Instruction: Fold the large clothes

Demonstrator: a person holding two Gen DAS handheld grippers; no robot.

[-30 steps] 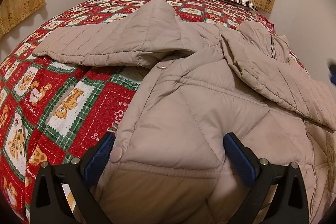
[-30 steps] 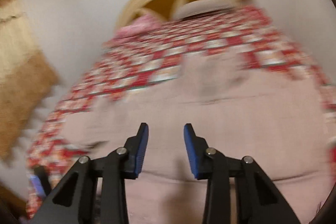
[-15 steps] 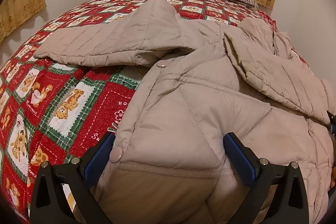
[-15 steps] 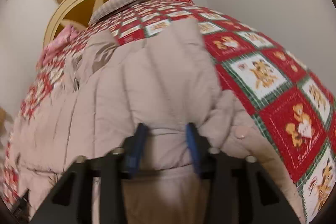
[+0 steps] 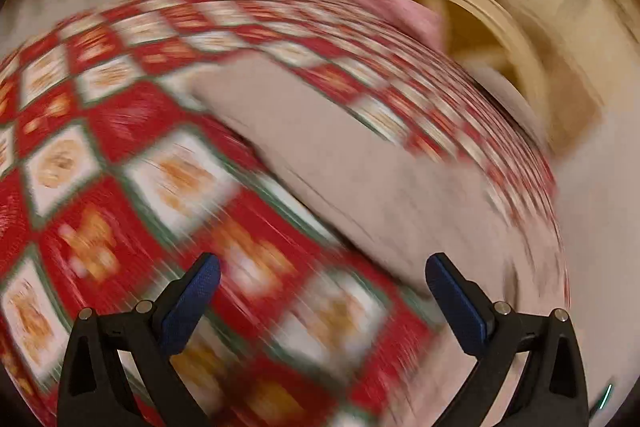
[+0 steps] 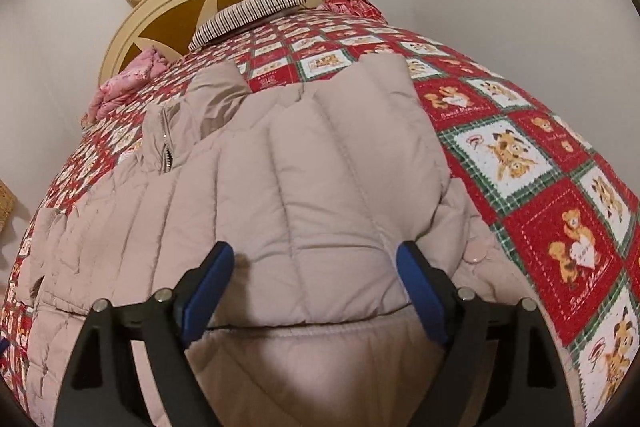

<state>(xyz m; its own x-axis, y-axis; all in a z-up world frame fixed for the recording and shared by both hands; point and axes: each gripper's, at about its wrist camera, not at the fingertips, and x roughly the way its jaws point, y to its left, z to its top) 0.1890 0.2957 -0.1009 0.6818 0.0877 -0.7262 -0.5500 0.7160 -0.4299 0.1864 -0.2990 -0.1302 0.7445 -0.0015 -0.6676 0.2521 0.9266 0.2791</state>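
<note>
The beige puffer jacket (image 6: 304, 163) lies spread on the bed's patchwork quilt (image 6: 532, 163); the right hand-held gripper (image 6: 316, 283), jaws just opened over its folded sleeve, should lift clear; the left hand-held gripper (image 5: 320, 291), jaws apart and empty, should next take the jacket's other sleeve.

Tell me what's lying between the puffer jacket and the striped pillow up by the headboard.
Only bare red patchwork quilt lies between the jacket and the striped pillow, as the right wrist view shows.

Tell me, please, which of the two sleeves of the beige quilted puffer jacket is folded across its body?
The sleeve nearest the right gripper lies across the beige quilted puffer jacket; the other sleeve stretches toward the headboard.
</note>
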